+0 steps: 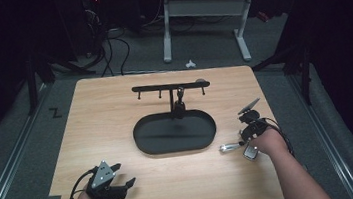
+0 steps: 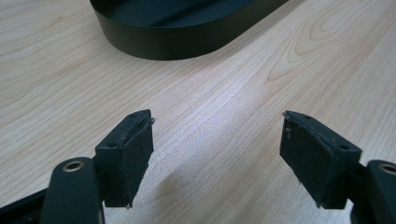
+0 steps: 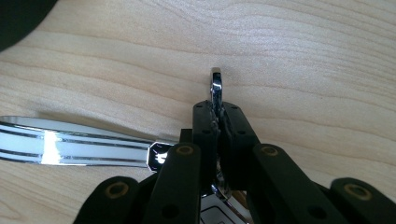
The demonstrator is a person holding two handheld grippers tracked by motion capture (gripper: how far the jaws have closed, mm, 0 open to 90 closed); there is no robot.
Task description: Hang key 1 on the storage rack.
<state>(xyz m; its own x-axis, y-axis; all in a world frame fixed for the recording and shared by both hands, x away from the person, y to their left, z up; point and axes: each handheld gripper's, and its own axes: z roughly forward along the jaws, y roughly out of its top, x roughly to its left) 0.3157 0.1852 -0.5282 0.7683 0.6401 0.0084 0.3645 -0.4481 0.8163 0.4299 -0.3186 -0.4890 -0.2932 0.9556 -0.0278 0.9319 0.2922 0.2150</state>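
Note:
A shiny chrome utensil (image 1: 230, 147) lies on the wooden table (image 1: 115, 111) just right of the black oval tray (image 1: 139, 138). In the right gripper view its long flat handle (image 3: 70, 149) stretches away to the left. My right gripper (image 3: 217, 109) is shut on a thin chrome edge of the utensil, which sticks out past the fingertips. From above, the right gripper (image 1: 244, 139) is low over the table at the tray's right end. My left gripper (image 1: 125, 175) rests near the front left edge, open, with only bare wood between the jaws (image 2: 217, 135).
A black rack (image 1: 169, 86) with small hooks stands on a post at the tray's far side, with a dark item (image 1: 180, 104) hanging by the post. The tray's wall (image 2: 177, 42) lies ahead of the left gripper. A white desk frame (image 1: 202, 16) stands beyond the table.

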